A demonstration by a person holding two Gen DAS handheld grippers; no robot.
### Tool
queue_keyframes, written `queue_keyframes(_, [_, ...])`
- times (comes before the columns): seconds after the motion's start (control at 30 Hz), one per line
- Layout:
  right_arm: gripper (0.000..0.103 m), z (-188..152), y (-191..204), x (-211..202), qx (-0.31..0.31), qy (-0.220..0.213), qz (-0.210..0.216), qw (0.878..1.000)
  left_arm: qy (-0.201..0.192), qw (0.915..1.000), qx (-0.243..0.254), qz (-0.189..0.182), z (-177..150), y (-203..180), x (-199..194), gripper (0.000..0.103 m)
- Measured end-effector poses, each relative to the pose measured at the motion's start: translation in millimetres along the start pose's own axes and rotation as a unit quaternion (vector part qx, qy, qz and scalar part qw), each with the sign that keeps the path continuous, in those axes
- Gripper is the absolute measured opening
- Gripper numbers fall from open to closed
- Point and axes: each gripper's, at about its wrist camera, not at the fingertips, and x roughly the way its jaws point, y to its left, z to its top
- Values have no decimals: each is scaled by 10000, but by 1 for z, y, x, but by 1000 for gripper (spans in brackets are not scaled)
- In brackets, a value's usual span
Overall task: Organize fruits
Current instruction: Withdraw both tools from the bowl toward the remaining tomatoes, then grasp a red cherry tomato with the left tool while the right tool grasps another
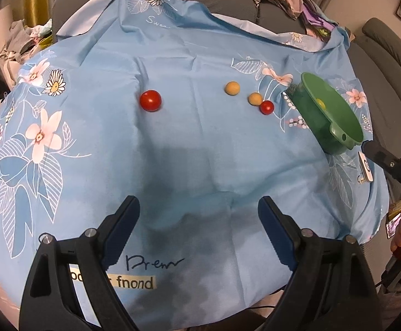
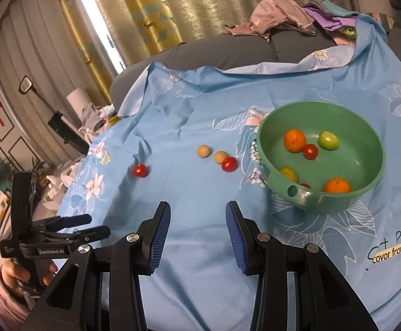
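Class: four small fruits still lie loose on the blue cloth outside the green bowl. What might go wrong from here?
1. The lone red tomato is round and may roll along the creased cloth when nudged.
2. A tan fruit touches another red tomato; gripping one may knock the other.
3. Bumping the green bowl could shift it.

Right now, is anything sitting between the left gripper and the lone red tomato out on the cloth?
Nothing visible. The left gripper hangs open and empty above bare blue cloth, and the lone red tomato sits by itself ahead of it. The two tan fruits and the smaller tomato lie off toward the green bowl.
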Motion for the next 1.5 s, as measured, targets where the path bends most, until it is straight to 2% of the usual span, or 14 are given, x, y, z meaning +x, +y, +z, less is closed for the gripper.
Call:
queue_keyframes(0.33, [42, 0, 9, 22, -47, 220, -2, 9997, -88, 9999, -73, -58, 2, 15, -3, 88])
queue_keyframes(0.63, [42, 1, -4, 38, 136, 334, 11, 9994, -300, 9994, -57, -172, 9, 23, -6, 87])
queue_keyframes(0.87, [42, 1, -8, 60, 139, 498, 33, 9987, -374, 9992, 118, -83, 34, 24, 8, 86])
queue_keyframes(1.0, [42, 4, -13, 71, 106, 592, -26, 9982, -371, 9987, 348, -15, 49, 21, 24, 80])
queue_keyframes(1.07, [42, 8, -14, 79, 66, 629, -70, 9980, -368, 9984, 429, 18, 57, 23, 32, 77])
queue_keyframes(1.27, [42, 28, -9, 119, -280, 807, -317, 9958, -417, 9970, 651, 16, 78, 25, 49, 76])
queue_keyframes(1.5, [42, 47, -12, 162, -466, 1040, -873, 9896, -424, 9948, 907, -165, 94, 25, 62, 76])
